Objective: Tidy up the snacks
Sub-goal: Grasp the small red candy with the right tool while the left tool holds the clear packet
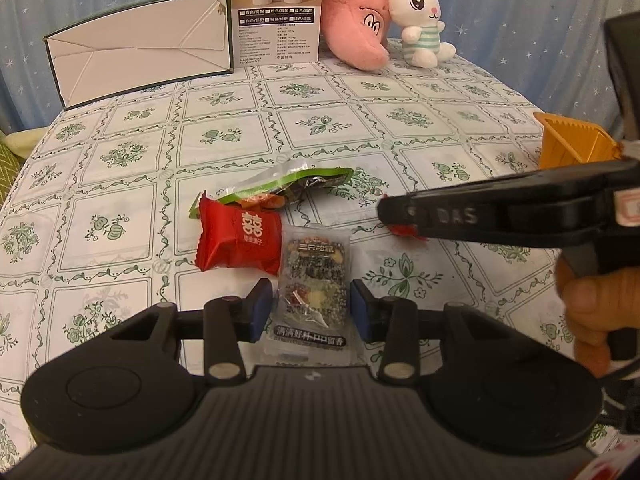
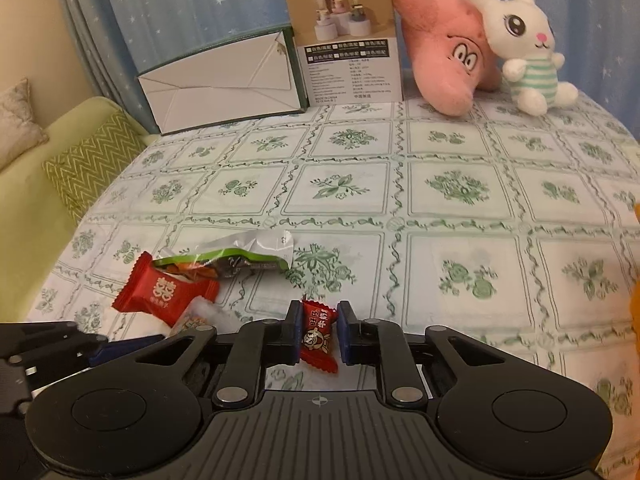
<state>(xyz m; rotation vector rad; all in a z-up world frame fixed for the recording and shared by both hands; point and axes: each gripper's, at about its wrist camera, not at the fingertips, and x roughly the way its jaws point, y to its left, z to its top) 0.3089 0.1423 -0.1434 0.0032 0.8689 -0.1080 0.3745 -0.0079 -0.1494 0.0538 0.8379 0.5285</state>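
Observation:
My left gripper is open, its blue pads either side of a clear nut-cake packet lying on the tablecloth. A big red packet and a green-edged packet lie just beyond it. My right gripper is shut on a small red candy and holds it just above the cloth. It shows from the side in the left wrist view, with the candy at its tips. The red packet and green packet lie to its left.
An orange slatted container stands at the table's right edge. At the back stand an open white box, a product carton, a pink plush and a white rabbit plush. A sofa with cushions is at left.

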